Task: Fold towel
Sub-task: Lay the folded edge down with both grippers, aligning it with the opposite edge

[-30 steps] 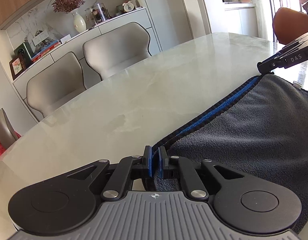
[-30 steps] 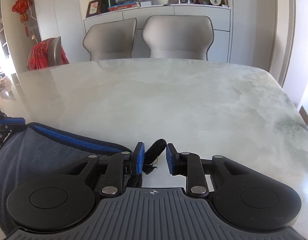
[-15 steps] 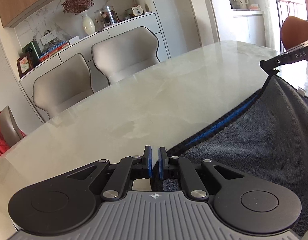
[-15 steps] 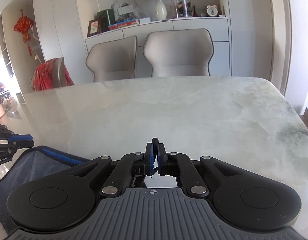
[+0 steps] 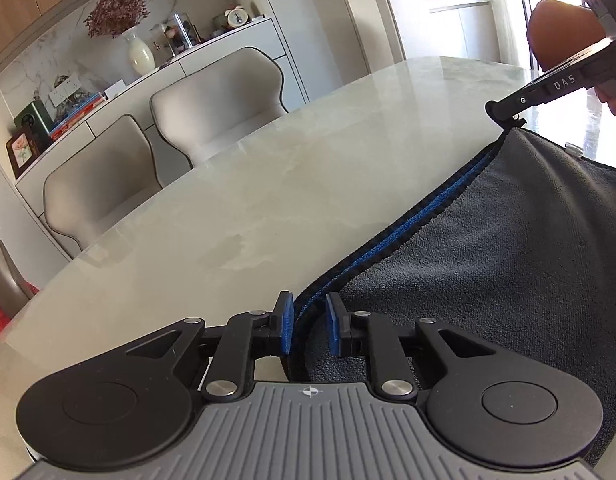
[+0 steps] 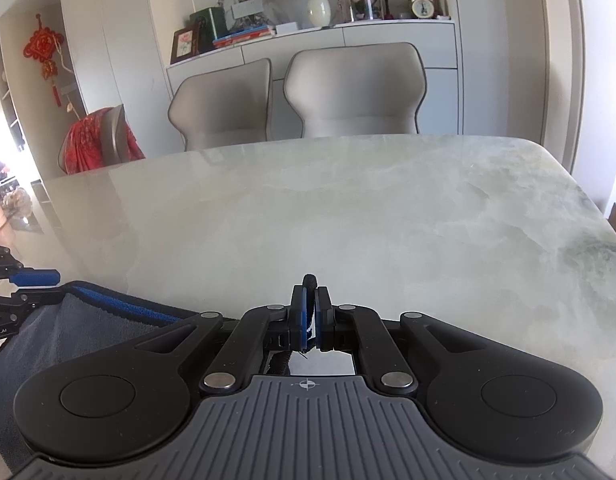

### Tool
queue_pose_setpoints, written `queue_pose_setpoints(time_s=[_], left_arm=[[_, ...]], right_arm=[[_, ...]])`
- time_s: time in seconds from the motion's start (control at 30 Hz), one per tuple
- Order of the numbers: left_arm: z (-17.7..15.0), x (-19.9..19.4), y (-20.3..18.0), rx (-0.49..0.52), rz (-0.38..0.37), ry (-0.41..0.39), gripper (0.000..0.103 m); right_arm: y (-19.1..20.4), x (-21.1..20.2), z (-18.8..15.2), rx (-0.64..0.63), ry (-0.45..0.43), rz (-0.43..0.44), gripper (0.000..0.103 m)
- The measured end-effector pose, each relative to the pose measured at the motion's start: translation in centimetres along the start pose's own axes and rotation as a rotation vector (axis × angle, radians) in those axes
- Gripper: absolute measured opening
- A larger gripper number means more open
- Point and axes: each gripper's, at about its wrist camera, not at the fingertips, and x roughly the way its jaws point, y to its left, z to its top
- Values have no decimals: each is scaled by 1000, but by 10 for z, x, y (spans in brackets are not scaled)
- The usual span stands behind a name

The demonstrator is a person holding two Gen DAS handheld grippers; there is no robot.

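Since a moment ago, my left tongs are opening around the towel corner. My right tongs stay clamped on theirs. If the left corner slips free, the fold goes crooked.

"DAS" on right gripper, "Robot.AI" on left gripper

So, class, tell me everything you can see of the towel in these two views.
The towel is dark grey, plush like microfibre, with a black-edged blue band along its far border. It lies partly on the marble table. The right gripper is shut on one corner, lifting it so the cloth drapes in soft folds. The other corner sits between the left gripper, whose jaws are opening, with its edge near the left pad. A small light tag shows on the raised side.
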Motion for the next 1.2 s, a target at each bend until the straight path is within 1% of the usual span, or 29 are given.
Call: queue_pose_setpoints(time_s=[0.1,0.17,0.27,0.3,0.37,0.47,0.57,0.6,0.67,0.7,0.83,0.97,1.13,1.2], left_arm=[[1,-2,-2,10,-23,-4,18],[1,-1,-5,37,-24,5,18],[3,2,-6,45,-11,9,20],[4,3,-7,36,-7,11,24],[5,5,-6,25,-5,15,27],[6,6,-1,12,-20,25,27],[8,7,4,-19,-44,38,23],[8,7,5,-20,-50,40,15],[8,8,2,-4,-21,44,4],[8,7,1,0,-8,45,1],[9,2,2,-23,25,24,0],[12,-4,7,-44,28,-11,0],[15,-3,11,-62,53,-19,0],[15,1,12,-72,46,-8,0]], right_arm=[[1,0,-1,-5,5,3,5],[2,0,-1,-9,7,5,5],[3,0,-2,-8,7,9,5],[3,0,-2,-8,8,11,5],[4,0,-3,-12,10,12,5],[4,0,-3,-10,11,13,5],[2,0,-3,1,11,19,6],[2,0,-4,2,10,20,6],[2,0,-4,2,8,19,6],[3,0,-5,2,6,21,6],[3,-4,-4,4,-21,26,6],[0,-10,3,27,-64,27,5],[-6,-15,12,62,-106,29,5],[-7,-14,13,69,-100,30,5]])
